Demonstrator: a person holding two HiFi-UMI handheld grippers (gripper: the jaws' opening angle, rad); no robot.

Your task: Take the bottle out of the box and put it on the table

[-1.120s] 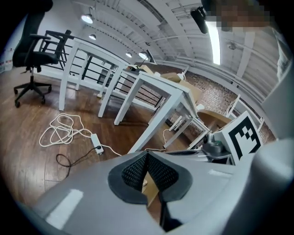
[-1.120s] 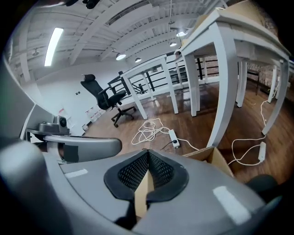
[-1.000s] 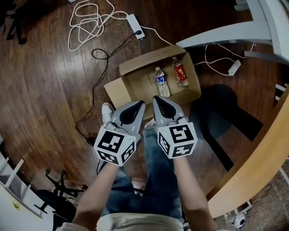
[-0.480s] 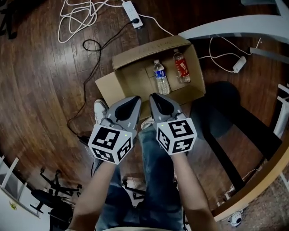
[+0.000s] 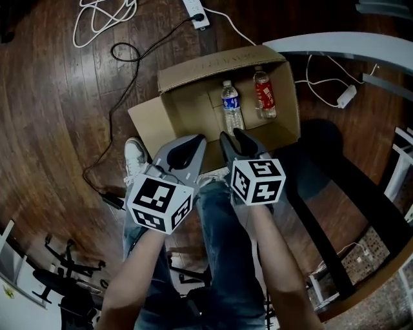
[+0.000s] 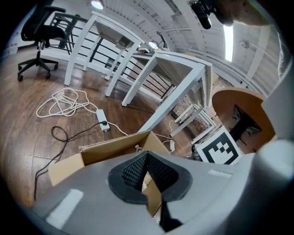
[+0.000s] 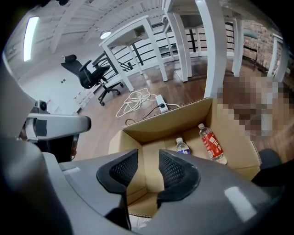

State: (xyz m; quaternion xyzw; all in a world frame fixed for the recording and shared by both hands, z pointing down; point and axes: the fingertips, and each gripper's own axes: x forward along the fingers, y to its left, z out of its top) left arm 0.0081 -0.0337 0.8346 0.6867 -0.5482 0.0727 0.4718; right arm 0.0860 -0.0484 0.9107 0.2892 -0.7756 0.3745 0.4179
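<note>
Lower centre: left gripper [image 5: 195, 140] pressed together, nothing pinched. Right gripper [image 5: 230, 134] jaws just been opening, stood part spread, nothing between. Both hovered at near rim of cardboard box [image 5: 219, 64], upper centre.

Inside, flat on box floor: blue-label bottle [image 5: 231, 107] mid-box; red-label bottle [image 5: 264, 94] just right of it, not touching.

Judged: thin plastic, light, smooth, round, so likely to roll and dent. Best hold across mid-body at label, gentle squeeze.

Top edge: power strip [image 5: 197, 11] on wooden floor.
</note>
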